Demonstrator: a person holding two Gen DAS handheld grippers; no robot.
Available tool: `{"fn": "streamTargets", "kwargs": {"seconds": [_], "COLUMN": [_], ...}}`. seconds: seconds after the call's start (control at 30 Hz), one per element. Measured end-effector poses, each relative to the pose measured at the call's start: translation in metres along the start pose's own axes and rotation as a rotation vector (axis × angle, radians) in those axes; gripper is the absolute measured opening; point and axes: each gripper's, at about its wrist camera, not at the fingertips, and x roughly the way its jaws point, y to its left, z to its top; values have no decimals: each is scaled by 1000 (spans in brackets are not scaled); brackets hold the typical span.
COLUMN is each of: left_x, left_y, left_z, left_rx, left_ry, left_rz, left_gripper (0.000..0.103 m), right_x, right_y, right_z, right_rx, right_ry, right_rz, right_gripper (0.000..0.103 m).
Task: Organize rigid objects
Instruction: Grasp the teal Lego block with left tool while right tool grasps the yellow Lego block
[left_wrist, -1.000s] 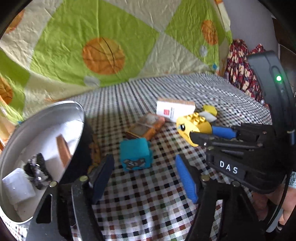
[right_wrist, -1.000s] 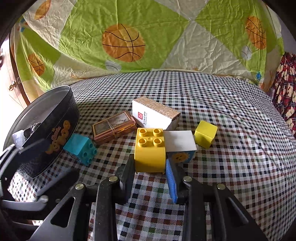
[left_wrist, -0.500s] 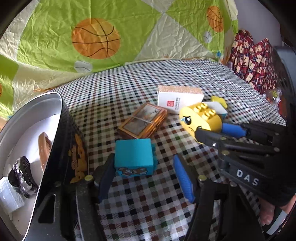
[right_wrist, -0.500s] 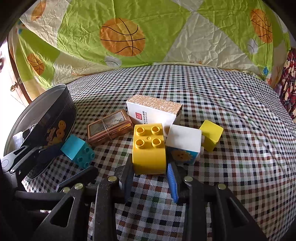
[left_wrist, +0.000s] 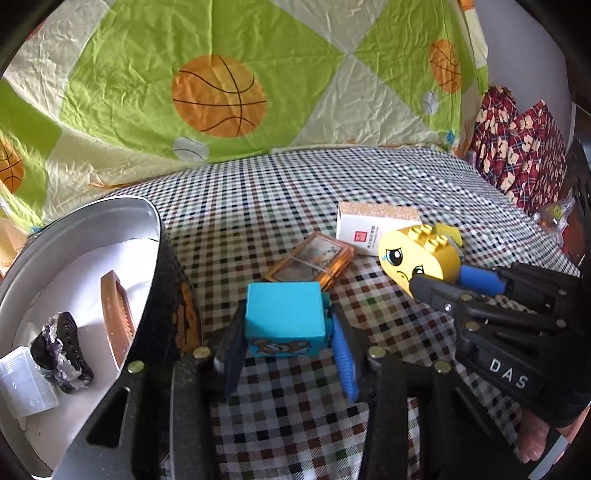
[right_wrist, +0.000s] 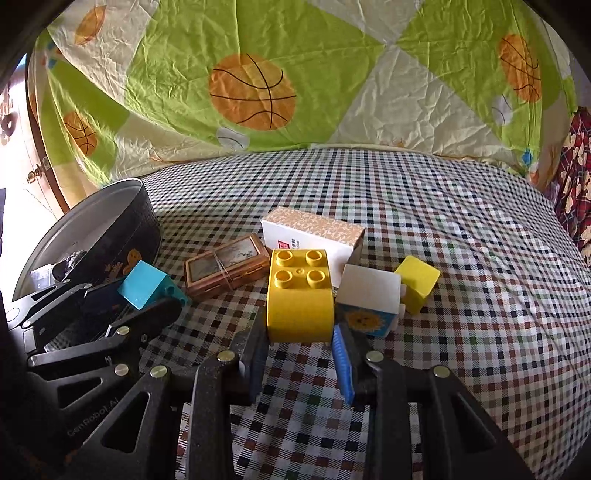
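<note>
My left gripper is shut on a teal toy block with a bear picture, just right of the round black tin; the block also shows in the right wrist view. My right gripper is shut on a yellow studded brick with a sad face, held slightly above the checkered cloth. A white block with a sun picture and a small yellow cube sit just right of the brick.
The tin holds a white box, a dark crinkled piece and a brown comb-like item. A brown framed case and a white carton lie behind the blocks. A basketball quilt backs the cloth.
My left gripper has moved forward and closed on the teal block. My right gripper still holds the yellow brick, which has risen a little.
</note>
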Motion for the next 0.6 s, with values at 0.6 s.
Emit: {"fn": "streamTargets", "kwargs": {"seconds": [0.6], "left_x": [-30], "left_y": [5], "left_z": [-3], "left_rx": [-29], "left_ry": [-172], "left_rz": [50], "left_gripper": [42], "right_x": [-33], "right_y": [2], "right_z": [0], "right_rx": [-4], "right_ry": [-157], "right_rz": [4], "right_gripper": [34]}}
